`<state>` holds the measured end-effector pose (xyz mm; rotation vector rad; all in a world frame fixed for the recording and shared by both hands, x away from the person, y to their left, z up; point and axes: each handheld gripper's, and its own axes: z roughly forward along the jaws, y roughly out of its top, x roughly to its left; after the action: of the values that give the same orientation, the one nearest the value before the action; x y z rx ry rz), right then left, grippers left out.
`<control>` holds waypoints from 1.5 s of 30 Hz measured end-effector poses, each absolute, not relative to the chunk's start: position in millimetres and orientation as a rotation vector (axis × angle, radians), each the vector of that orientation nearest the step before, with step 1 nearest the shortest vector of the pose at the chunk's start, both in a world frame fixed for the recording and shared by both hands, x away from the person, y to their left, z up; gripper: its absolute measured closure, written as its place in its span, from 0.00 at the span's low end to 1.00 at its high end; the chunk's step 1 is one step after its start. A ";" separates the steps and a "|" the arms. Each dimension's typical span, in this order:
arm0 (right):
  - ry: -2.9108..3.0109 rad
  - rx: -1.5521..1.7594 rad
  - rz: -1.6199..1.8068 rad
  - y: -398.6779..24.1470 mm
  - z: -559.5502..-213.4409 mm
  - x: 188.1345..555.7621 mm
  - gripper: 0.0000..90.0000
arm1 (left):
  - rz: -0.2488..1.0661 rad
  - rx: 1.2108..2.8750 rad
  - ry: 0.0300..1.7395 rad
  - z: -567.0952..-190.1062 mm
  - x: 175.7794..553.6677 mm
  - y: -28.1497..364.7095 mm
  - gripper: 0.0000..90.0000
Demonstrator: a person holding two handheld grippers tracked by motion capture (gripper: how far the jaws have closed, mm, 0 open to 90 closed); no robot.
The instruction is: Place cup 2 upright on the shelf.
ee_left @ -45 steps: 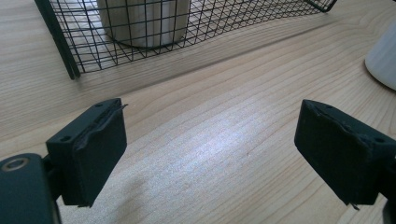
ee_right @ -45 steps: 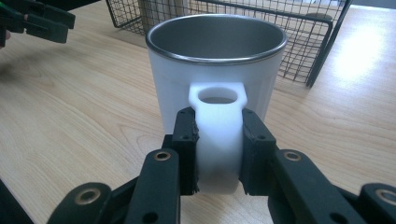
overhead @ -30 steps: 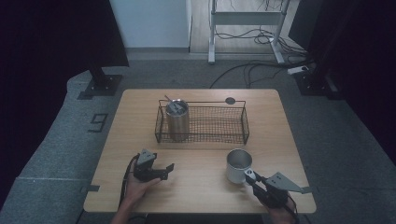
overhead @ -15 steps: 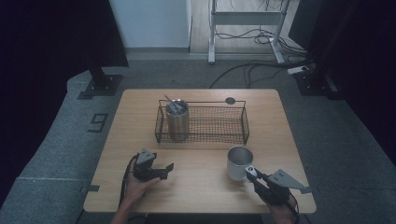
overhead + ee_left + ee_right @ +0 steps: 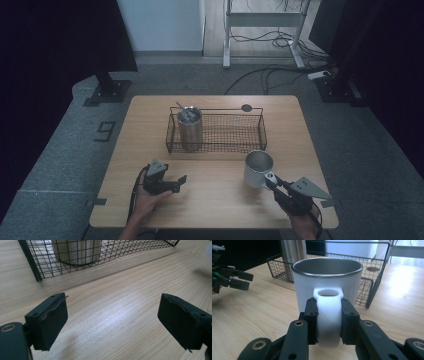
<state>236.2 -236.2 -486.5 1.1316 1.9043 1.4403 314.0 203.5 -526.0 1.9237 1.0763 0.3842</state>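
Taking the wire basket (image 5: 217, 131) at the middle of the table (image 5: 150, 115) as the landmark, the left gripper (image 5: 176, 181) lies nearest the person on the basket's left side, in front of its left end and well apart from it, resting low over the bare wood with a hand (image 5: 149, 197) around its body. Its jaws stand released, wide apart with nothing between them; in the left gripper view (image 5: 112, 320) only table grain lies in the gap, and the basket's front left corner rises beyond. Inside the basket, at its left end, stands an upright steel tumbler (image 5: 190, 127) with a lid on top. A small dark disc (image 5: 246, 107) lies on the table just behind the basket's rear wall, toward its right half. In front of the basket's right end, just beside its front wall, stands the white mug (image 5: 258, 168), upright on the table with a metal-coloured inside. The right gripper (image 5: 272, 178) comes at it from the person's side, and its jaws are clenched on the mug's handle (image 5: 329, 315), one pad on each flank, as the right gripper view shows.
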 end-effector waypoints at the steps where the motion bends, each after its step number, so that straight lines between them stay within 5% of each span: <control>1: 1.900 1.129 1.443 -236.1 -485.1 236.6 0.78 | 0.385 1.923 1.077 -525.7 313.8 203.7 0.11; 45: 1.843 1.106 1.489 -236.4 -444.8 280.2 0.78 | 0.376 1.938 1.066 -526.9 312.9 201.4 0.11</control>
<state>280.2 -236.4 -444.8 1.1059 1.8435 1.4889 312.9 201.4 -526.9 1.9378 1.0656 0.3760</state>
